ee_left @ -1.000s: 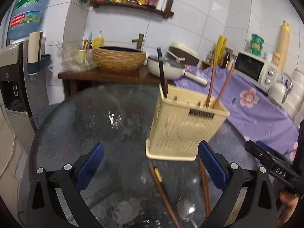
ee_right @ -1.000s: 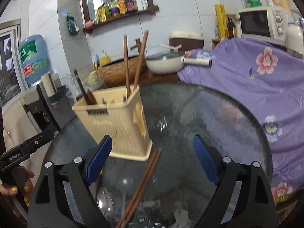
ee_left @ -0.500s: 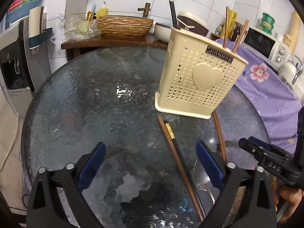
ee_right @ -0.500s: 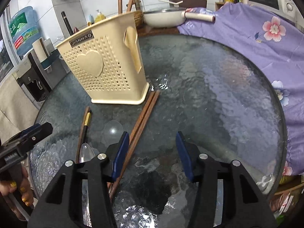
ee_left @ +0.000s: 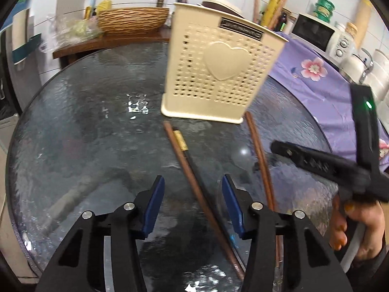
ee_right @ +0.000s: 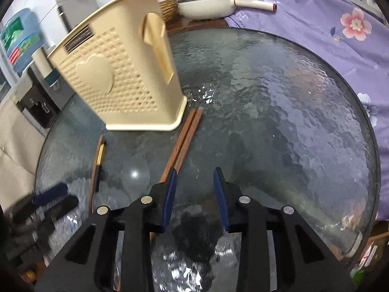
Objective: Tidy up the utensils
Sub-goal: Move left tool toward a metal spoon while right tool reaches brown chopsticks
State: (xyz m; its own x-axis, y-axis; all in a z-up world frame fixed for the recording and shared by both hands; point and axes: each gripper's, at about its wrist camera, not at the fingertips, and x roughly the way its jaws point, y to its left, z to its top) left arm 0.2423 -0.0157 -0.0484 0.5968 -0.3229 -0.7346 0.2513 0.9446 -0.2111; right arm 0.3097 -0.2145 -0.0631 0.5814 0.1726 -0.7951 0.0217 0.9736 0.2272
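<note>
A cream utensil holder stands on the round glass table, with chopsticks upright in it. In front of it lie a brown chopstick and a black, gold-banded chopstick. They run between the pads of my left gripper, whose jaws are closing and do not touch them. A brown chopstick pair passes under the left fingertip of my right gripper. Its jaws are closing over bare glass. A clear spoon lies between the two sets.
A purple flowered cloth covers the counter at the right, with a white pan behind the table. A wicker basket and a microwave stand at the back. A hand holds the right gripper's handle.
Both grippers have sunk toward the table and tipped downward, and both pairs of jaws have narrowed. The chopsticks on the glass now lie close to the fingertips.
</note>
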